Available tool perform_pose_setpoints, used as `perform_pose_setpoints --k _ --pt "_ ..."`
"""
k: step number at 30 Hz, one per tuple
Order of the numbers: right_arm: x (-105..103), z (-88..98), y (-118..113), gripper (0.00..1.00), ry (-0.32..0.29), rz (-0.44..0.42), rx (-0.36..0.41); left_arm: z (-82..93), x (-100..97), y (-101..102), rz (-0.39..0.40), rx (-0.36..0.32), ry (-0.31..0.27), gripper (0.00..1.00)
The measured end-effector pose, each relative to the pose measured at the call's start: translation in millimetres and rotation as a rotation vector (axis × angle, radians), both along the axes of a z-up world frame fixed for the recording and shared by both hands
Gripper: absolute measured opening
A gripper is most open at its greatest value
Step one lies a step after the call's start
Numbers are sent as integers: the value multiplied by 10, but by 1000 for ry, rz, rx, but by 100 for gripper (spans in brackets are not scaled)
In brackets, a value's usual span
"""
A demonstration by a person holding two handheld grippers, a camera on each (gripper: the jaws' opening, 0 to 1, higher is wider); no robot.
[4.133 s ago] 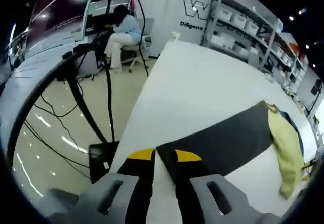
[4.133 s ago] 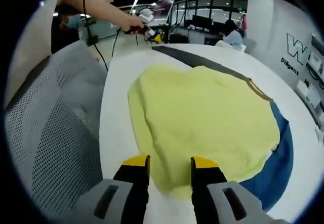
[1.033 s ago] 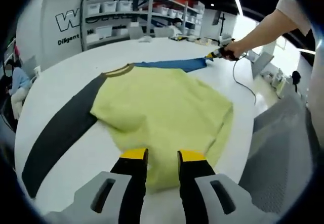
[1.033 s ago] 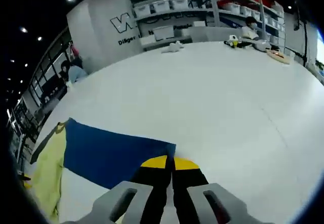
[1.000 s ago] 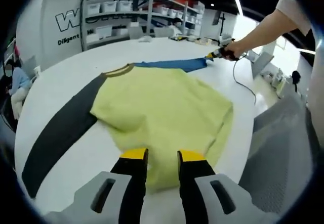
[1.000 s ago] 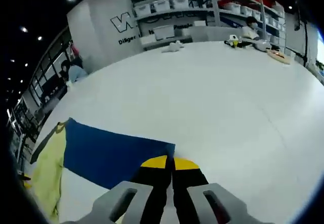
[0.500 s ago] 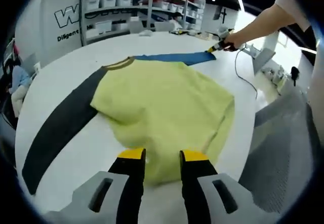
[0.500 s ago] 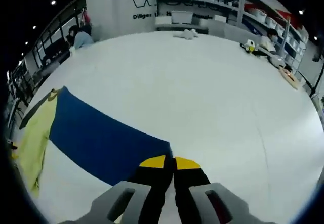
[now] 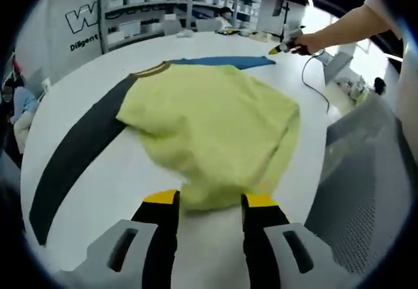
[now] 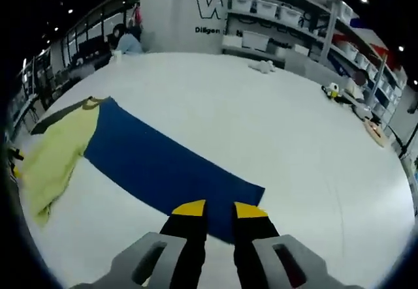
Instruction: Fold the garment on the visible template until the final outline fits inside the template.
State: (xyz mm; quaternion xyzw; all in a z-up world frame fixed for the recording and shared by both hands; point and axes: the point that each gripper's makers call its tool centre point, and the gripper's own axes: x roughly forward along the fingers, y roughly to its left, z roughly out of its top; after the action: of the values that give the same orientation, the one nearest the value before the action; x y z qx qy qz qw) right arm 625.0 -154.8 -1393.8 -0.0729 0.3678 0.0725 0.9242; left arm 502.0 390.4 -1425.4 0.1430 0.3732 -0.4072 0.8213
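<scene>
A long-sleeved garment lies spread on the white table [image 9: 98, 191]. Its yellow body [image 9: 209, 119] has a dark grey sleeve [image 9: 72, 152] stretched to the left and a blue sleeve [image 9: 222, 61] at the far side. My left gripper [image 9: 210, 201] is open at the yellow hem, whose edge reaches just between the tips. A person's hand holds my right gripper [image 9: 282, 46] at the far right. In the right gripper view the blue sleeve [image 10: 163, 165] lies flat, and its cuff end lies just ahead of my open right gripper [image 10: 220, 211]. The yellow body [image 10: 55, 149] is at the left.
A grey mesh chair [image 9: 366, 191] stands beside the table's near right edge. A cable [image 9: 313, 87] trails across the table below the hand. Shelves with white bins [image 10: 287, 15] line the back wall. Small items [image 10: 264, 66] lie far off on the table.
My right gripper was shut on the blue sleeve's cuff; now it has opened and let it go. My left gripper's jaws have spread wider at the yellow hem.
</scene>
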Motion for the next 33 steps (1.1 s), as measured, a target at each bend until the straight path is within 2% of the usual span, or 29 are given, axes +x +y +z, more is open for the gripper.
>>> perform_pose_setpoints --k 2,3,4,6,9,10,12,13,14,16,18,20,23,31,33 --pt "-74 45 266 8 -21 62 11 -9 -5 14 -12 12 -4 35" --pt "-127 71 498 9 -35 126 49 -19 -10 18 -24 18 -4 35" --pt "-161 71 594 10 -43 142 63 -36 -11 25 -44 32 -13 34" --pt "-331 53 982 10 -30 257 100 -65 -14 36 -72 52 -19 33" --pt "-562 28 1429 5 -14 344 166 -64 -21 10 -97 43 -19 30" --pt "-631 22 1546 4 -22 384 143 -72 -27 9 -107 48 -17 27" --pt "-740 4 1766 5 -21 433 187 -85 -27 15 -128 67 -28 22" --pt "-781 -4 1839 7 -22 449 189 -90 -28 22 -131 69 -29 20" --pt "-843 -47 1929 8 -14 502 192 -92 -28 25 -131 69 -30 19" --pt "-910 -60 2057 10 -13 525 205 -95 -35 38 -137 71 -31 17" --pt "-1012 -106 2226 10 1 594 191 -105 -32 60 -135 73 -33 14" --pt "-1075 -138 2371 12 5 623 207 -108 -33 69 -131 71 -33 9" --pt "-1219 -255 2589 13 45 714 163 -97 -28 79 -127 72 -40 1" --pt "-1187 -453 2795 12 82 756 129 -58 -33 89 -108 62 -43 1" --pt "-1191 -489 2797 13 95 767 100 -47 -41 98 -105 63 -45 1"
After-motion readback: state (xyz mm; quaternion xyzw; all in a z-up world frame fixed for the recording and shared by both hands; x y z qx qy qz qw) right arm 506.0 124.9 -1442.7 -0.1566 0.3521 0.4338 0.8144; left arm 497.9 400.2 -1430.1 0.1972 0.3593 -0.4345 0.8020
